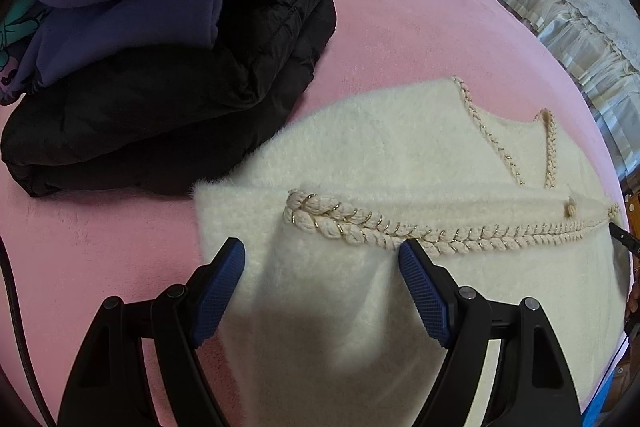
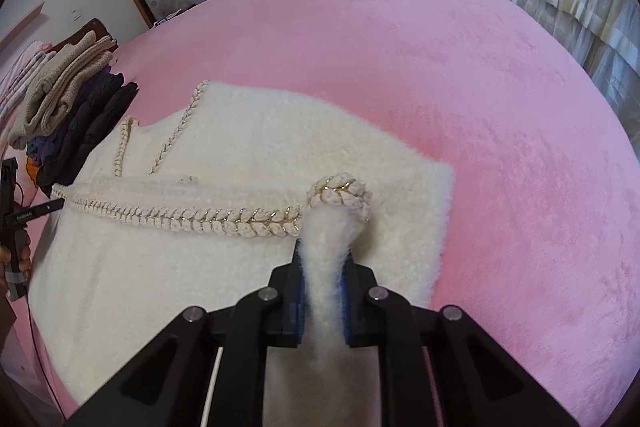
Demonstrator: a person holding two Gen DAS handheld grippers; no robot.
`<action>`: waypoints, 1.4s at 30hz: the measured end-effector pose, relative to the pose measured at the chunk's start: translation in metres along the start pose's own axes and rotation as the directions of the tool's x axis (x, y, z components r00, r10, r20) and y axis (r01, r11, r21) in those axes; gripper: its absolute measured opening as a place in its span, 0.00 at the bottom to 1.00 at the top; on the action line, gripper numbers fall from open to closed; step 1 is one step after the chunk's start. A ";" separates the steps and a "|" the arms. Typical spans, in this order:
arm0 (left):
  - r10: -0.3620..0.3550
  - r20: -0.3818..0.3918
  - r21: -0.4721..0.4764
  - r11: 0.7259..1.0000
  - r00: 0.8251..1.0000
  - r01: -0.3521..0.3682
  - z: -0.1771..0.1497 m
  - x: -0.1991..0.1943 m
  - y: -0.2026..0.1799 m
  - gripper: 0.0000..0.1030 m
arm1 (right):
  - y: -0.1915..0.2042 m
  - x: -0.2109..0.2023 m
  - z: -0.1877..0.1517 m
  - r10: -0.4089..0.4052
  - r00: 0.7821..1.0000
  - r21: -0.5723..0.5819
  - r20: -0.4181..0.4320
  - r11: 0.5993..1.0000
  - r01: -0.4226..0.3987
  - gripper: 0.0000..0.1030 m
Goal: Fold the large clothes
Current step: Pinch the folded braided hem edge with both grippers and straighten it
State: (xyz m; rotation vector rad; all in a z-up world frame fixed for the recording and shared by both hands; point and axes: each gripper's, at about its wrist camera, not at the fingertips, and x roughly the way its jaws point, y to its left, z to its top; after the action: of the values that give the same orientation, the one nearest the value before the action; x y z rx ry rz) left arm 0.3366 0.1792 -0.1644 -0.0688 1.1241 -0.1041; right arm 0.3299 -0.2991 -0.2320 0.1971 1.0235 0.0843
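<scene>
— Blue-padded fingers (image 1: pixel 224 291) of the left gripper (image 1: pixel 322 287) stood spread and released over the cream cardigan (image 1: pixel 384 155), one pad on either side of a raised hump of its near edge, nothing pinched. Where did the garment run?

— Its braided trim (image 1: pixel 400 229) stretched crosswise in the left wrist view, toward the right, across the pink bed cover (image 1: pixel 380 11); folded clothes (image 1: pixel 168 67) sat stacked beyond.

— And from the right wrist?

— Right gripper (image 2: pixel 323 267) was clenched on a fluffy pinch of that cardigan (image 2: pixel 248 143) at the braid's curled end (image 2: pixel 340 193); the left looked nearer the free end
</scene>
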 end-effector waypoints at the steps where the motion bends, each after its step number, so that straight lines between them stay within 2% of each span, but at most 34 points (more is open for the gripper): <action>1: 0.003 0.001 0.003 1.000 1.000 -0.003 0.000 0.001 -0.001 0.74 | -0.002 0.001 0.000 0.001 1.000 0.020 -0.006 1.000 -0.001 0.20; 3: -0.014 0.005 0.013 1.000 1.000 0.014 -0.001 0.000 -0.006 0.56 | -0.006 0.005 0.002 0.013 1.000 0.053 -0.023 0.999 -0.012 0.22; 4: -0.014 0.008 0.020 1.000 1.000 0.014 -0.002 -0.001 -0.010 0.43 | -0.008 0.007 0.003 0.019 1.000 0.063 -0.023 0.998 -0.018 0.22; 5: 0.022 0.023 0.034 0.999 0.999 -0.022 -0.004 -0.003 -0.016 0.28 | -0.006 0.008 0.003 0.014 1.000 0.058 -0.022 0.998 -0.013 0.22; 6: 0.055 0.033 0.050 0.997 0.998 -0.057 -0.006 -0.005 -0.022 0.22 | -0.004 0.008 0.002 0.003 1.000 0.044 -0.017 0.999 -0.002 0.22; 7: 0.110 0.049 0.075 0.991 0.993 -0.114 -0.010 -0.007 -0.032 0.11 | -0.001 0.008 0.001 -0.010 1.000 0.032 -0.014 0.999 0.010 0.19; 8: 0.157 0.064 0.092 0.983 0.986 -0.162 -0.013 -0.009 -0.039 0.08 | 0.002 0.007 0.000 -0.026 1.000 0.019 -0.008 0.999 0.026 0.16; 10: 0.227 0.109 0.101 0.966 0.968 -0.238 -0.021 -0.019 -0.052 0.07 | 0.012 0.001 -0.003 -0.066 0.998 -0.012 0.016 0.998 0.067 0.09; 12: 0.270 0.166 0.090 0.954 0.949 -0.287 -0.027 -0.035 -0.059 0.06 | 0.025 -0.012 -0.008 -0.124 0.990 -0.061 0.071 0.990 0.129 0.08; 14: 0.308 0.240 0.085 0.938 0.921 -0.336 -0.032 -0.058 -0.069 0.06 | 0.039 -0.033 -0.013 -0.160 0.975 -0.102 0.152 0.979 0.177 0.07; 17: 0.332 0.332 0.084 0.922 0.883 -0.379 -0.031 -0.092 -0.081 0.06 | 0.053 -0.067 -0.014 -0.173 0.949 -0.121 0.262 0.970 0.210 0.07; 22: 0.379 0.402 0.067 0.896 0.834 -0.439 -0.007 -0.113 -0.091 0.06 | 0.058 -0.101 0.011 -0.185 0.908 -0.076 0.377 0.971 0.229 0.07; 24: 0.392 0.408 0.040 0.894 0.824 -0.446 0.008 -0.112 -0.091 0.07 | 0.060 -0.101 0.028 -0.198 0.896 -0.060 0.397 0.969 0.241 0.07; 27: 0.429 0.402 -0.002 0.883 0.809 -0.468 0.028 -0.102 -0.089 0.07 | 0.062 -0.088 0.057 -0.207 0.888 -0.049 0.411 0.968 0.248 0.07; 31: 0.496 0.394 -0.013 0.845 0.773 -0.535 0.050 -0.067 -0.095 0.07 | 0.069 -0.048 0.084 -0.260 0.878 -0.081 0.402 0.945 0.317 0.07; 36: 0.564 0.318 -0.038 0.811 0.762 -0.584 0.062 -0.015 -0.087 0.07 | 0.062 0.013 0.097 -0.334 0.888 -0.075 0.317 0.924 0.375 0.07; 39: 0.599 0.278 -0.018 0.785 0.751 -0.619 0.058 0.017 -0.084 0.07 | 0.054 0.043 0.096 -0.362 0.893 -0.069 0.267 0.917 0.393 0.07; 42: 0.614 0.259 -0.001 0.772 0.745 -0.636 0.053 0.036 -0.083 0.08 | 0.047 0.066 0.091 -0.387 0.896 -0.077 0.219 0.908 0.411 0.08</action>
State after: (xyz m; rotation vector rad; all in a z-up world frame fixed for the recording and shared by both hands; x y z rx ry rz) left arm 0.3963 0.0923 -0.1652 0.3736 0.8397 0.4550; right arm 0.4429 -0.2533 -0.2316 -0.1191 0.8376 -0.2449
